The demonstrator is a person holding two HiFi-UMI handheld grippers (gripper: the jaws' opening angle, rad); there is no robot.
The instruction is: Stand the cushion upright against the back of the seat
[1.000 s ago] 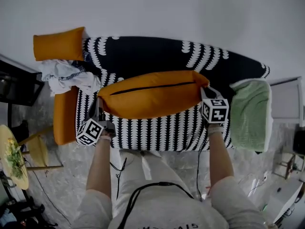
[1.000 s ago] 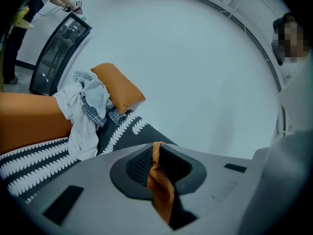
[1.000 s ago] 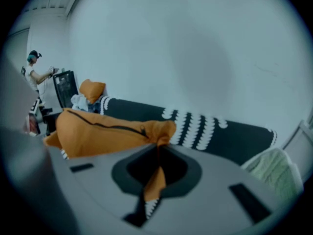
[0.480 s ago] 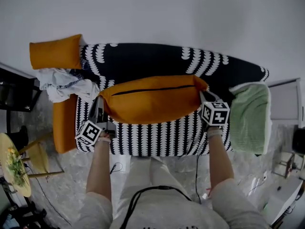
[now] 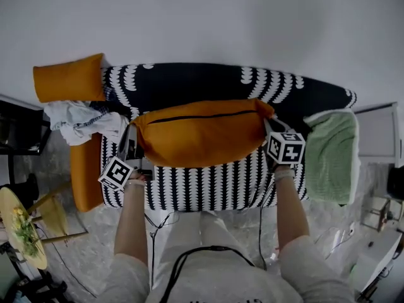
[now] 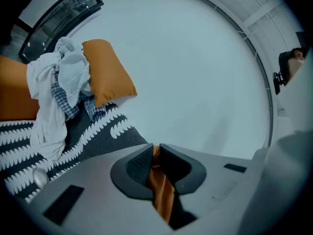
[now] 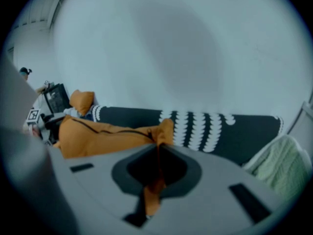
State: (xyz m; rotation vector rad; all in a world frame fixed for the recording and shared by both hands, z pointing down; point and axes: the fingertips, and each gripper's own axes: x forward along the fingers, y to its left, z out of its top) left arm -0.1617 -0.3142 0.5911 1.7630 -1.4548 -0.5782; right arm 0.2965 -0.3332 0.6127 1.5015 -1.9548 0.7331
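Long orange cushion (image 5: 202, 134), plump soft fabric with a dark zip line running along its upper face, is being held lengthwise above the seat (image 5: 208, 183). It is sitting in front of the sofa back (image 5: 189, 81) and probably not leaning on it, though the steep top-down angle is making that hard to judge.

Left gripper (image 5: 134, 141) is pinching the cushion's left corner. Its jaws are closing on a thin fold of orange cloth that is running between the ribbed dark pads. Right gripper (image 5: 267, 124) is doing the same at the right corner, jaws pressing almost together on a bunched tip of fabric. The marker cubes are sitting behind each grip. The bare left forearm (image 5: 131, 219) and right forearm (image 5: 285, 207) are reaching forward, roughly parallel, one at each end of the cushion.

Seat and back are wearing a black cover with rows of white scalloped marks. A smaller orange pillow (image 5: 68, 79) is lying at the sofa's left end, and a crumpled pile of white and checked clothes (image 5: 79, 120) is lying just beside it. An orange armrest (image 5: 87, 169) is showing below them. A green knitted throw (image 5: 331, 153) is draping over the right end. A plain pale wall (image 5: 202, 17) is standing behind.
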